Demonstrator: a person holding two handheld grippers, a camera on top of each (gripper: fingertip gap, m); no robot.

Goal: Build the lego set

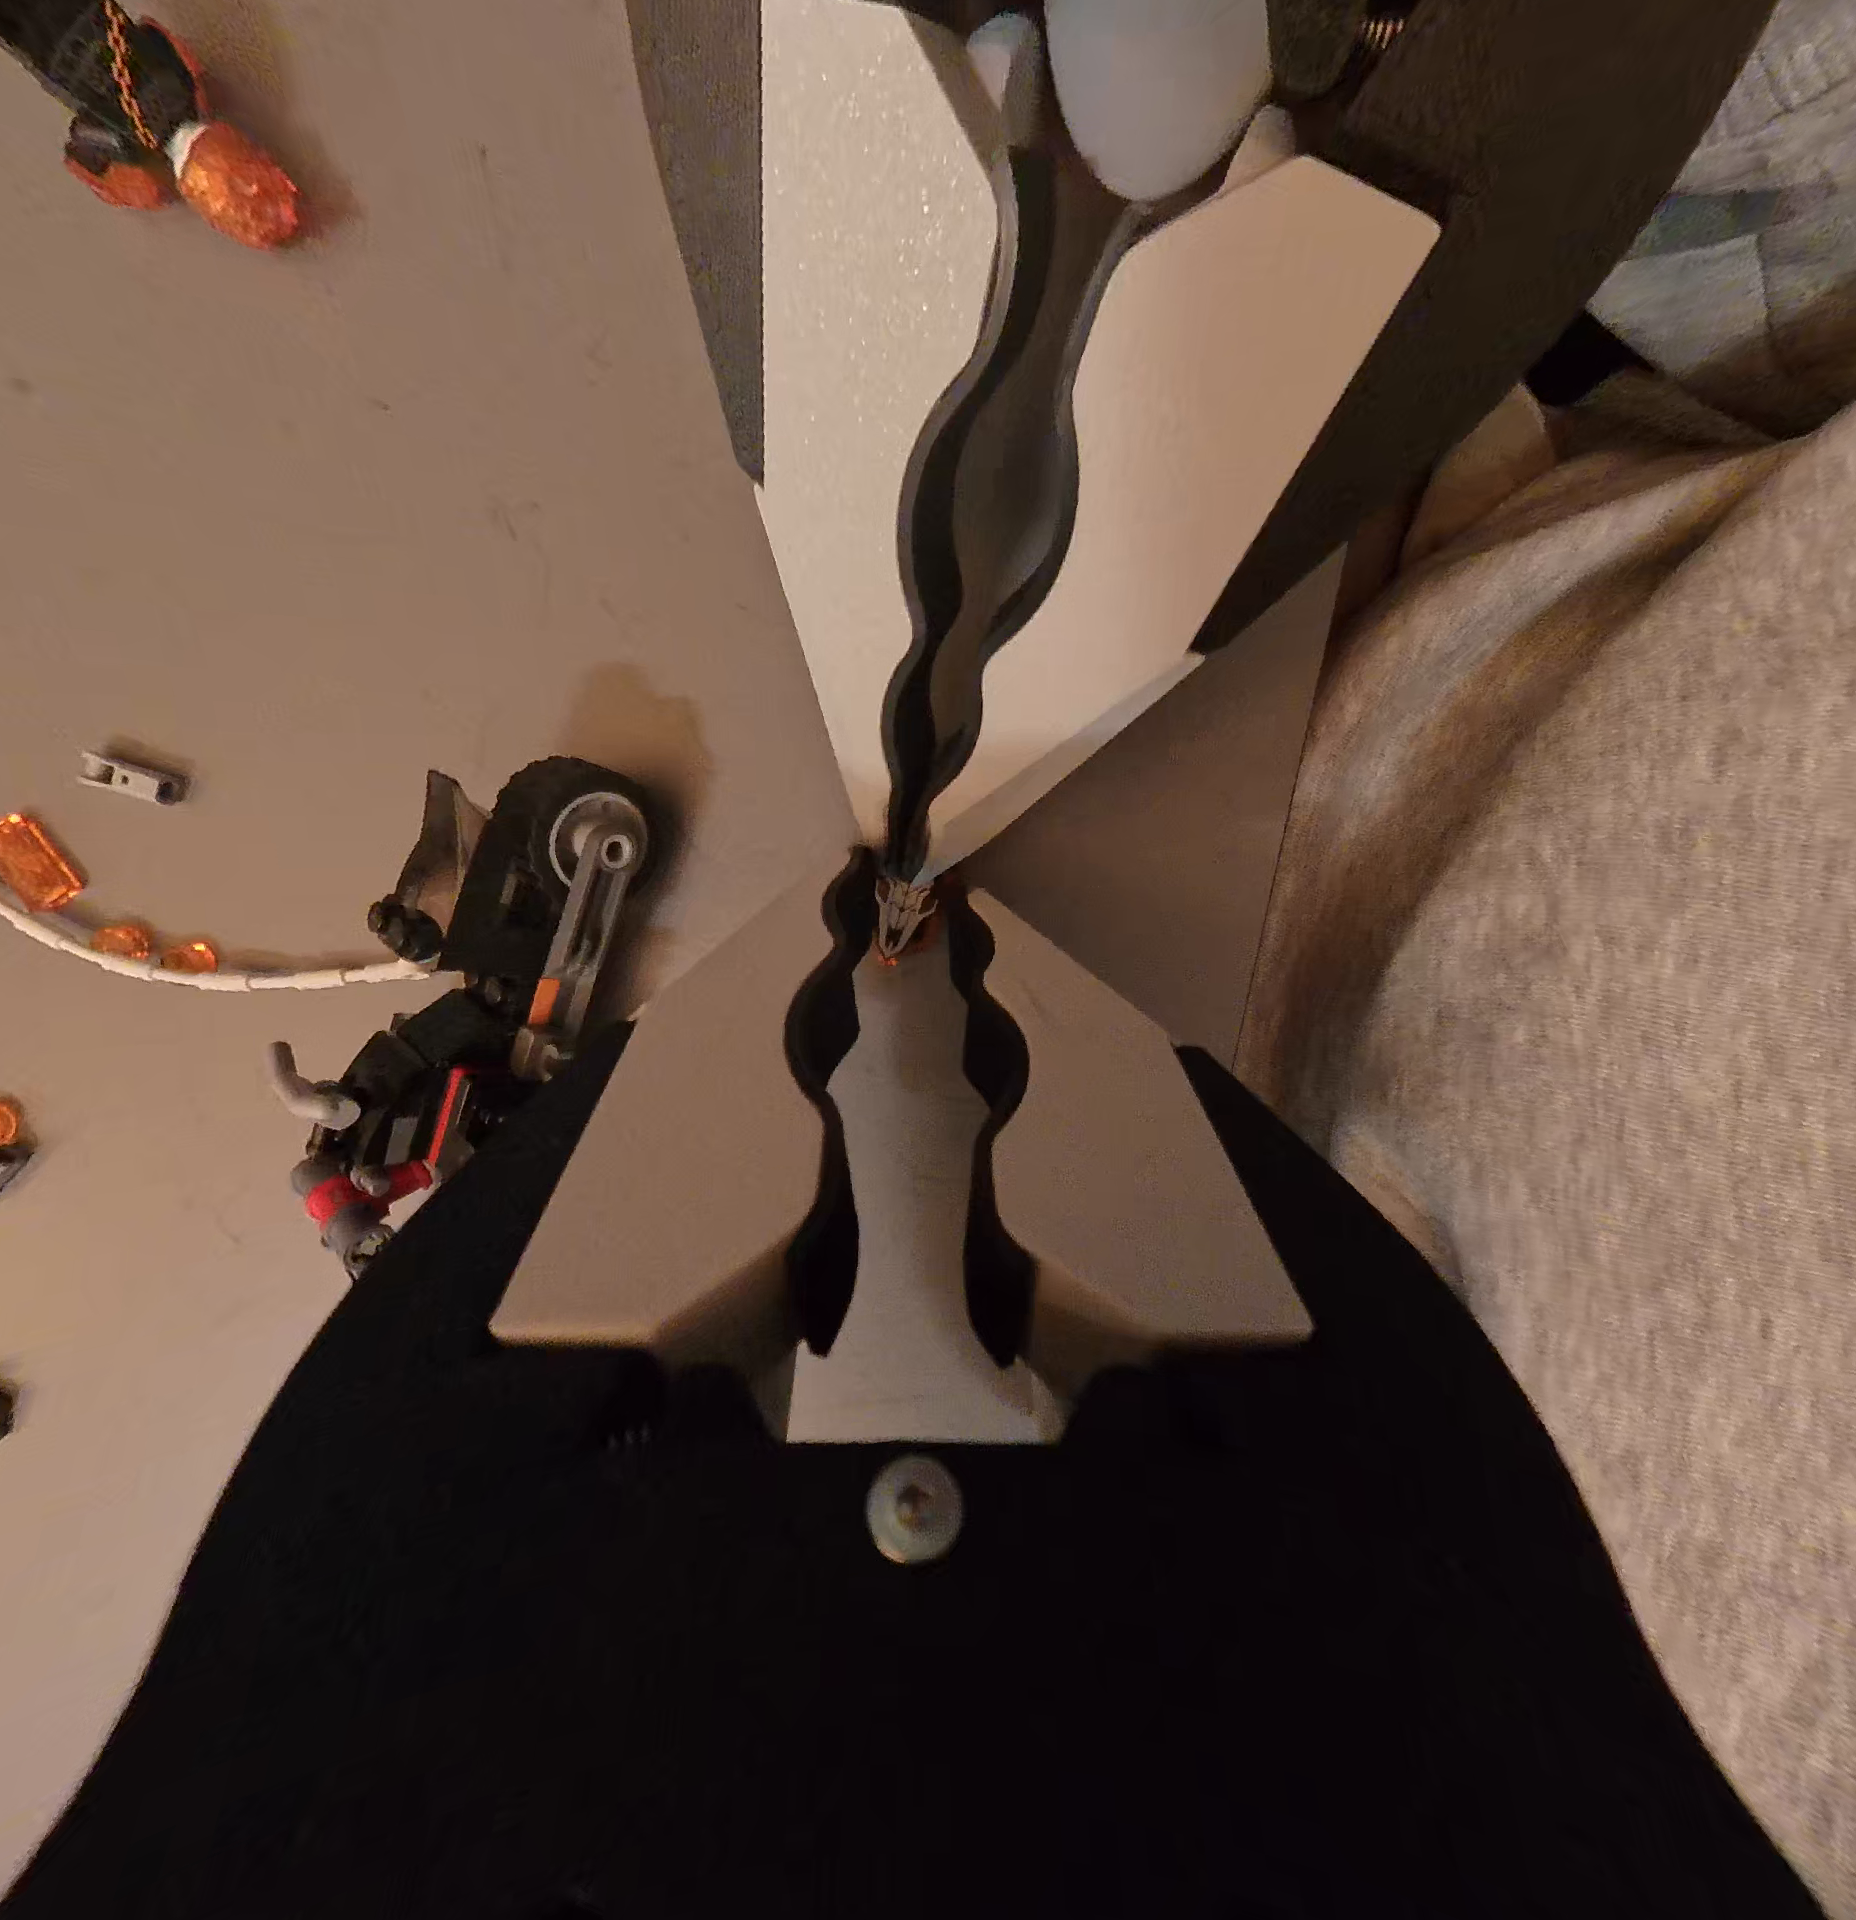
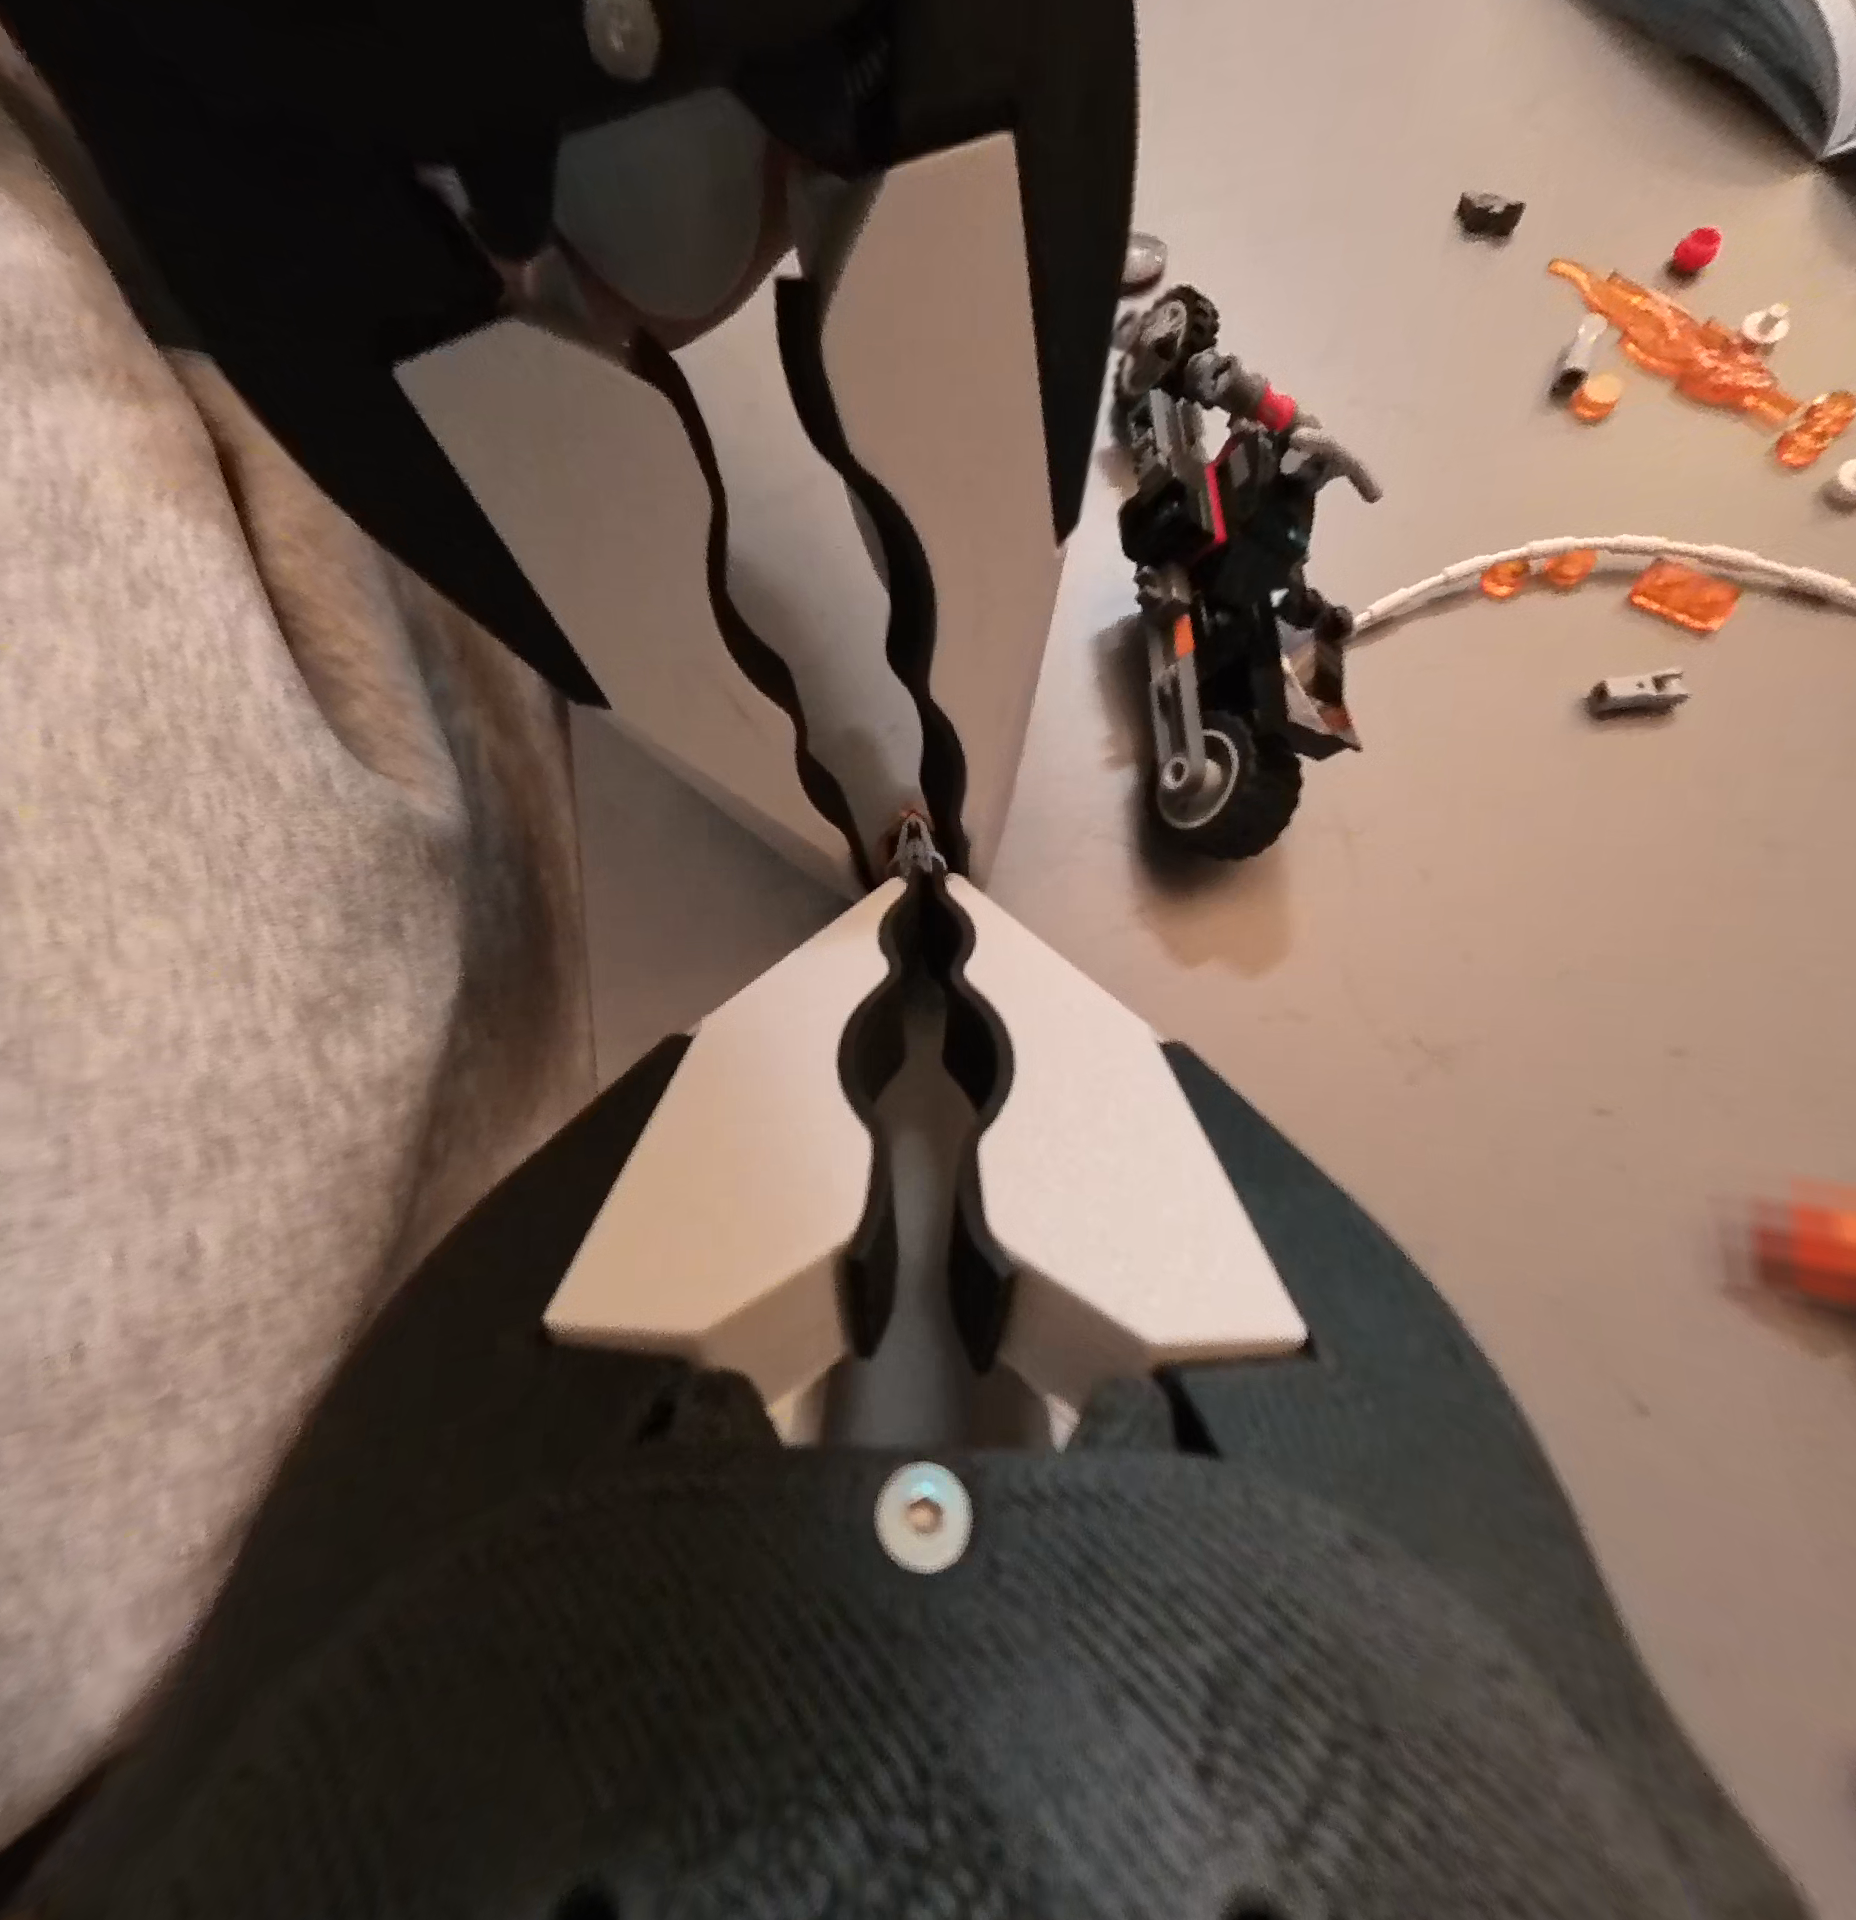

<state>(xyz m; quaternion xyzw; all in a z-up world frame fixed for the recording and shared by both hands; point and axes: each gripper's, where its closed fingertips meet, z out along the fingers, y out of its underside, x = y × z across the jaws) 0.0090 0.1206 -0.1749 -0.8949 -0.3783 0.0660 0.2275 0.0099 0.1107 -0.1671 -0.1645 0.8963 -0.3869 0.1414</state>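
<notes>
In the left wrist view, the left gripper [image 1: 908, 914] fills the near foreground, black body below and pale wedge-shaped fingers narrowing to a point; its tips are drawn in to a small gap, and a small skull-faced piece [image 1: 900, 912] with an orange bit beneath it sits between them, held there. Coming down from the top of the same view, the right gripper [image 1: 919, 831] meets it tip to tip, its wavy black pads pressed nearly flat together and pinching the top of the same piece. The right wrist view shows the mirror of this: the right gripper [image 2: 916, 878] closed to a slit on the small skull-faced piece [image 2: 911, 840], and the left gripper [image 2: 908, 821] reaching down from above with its fingers a little apart around it. The piece hangs above the near edge of the beige table [image 1: 332, 520], beside grey knitted fabric [image 1: 1630, 935] belonging to the person. Farther out on the table lies the lego motorcycle [image 2: 1230, 603] on its side, black and grey with red accents, one wheel near the grippers. A white segmented cord [image 2: 1630, 566] curves away from it, with transparent orange studs and an orange tile [image 2: 1682, 603] touching or just beside it. Beyond sit a grey connector piece [image 2: 1638, 693], an orange flame piece [image 2: 1682, 353], a red stud [image 2: 1696, 249] and a small dark piece [image 2: 1490, 213].
</notes>
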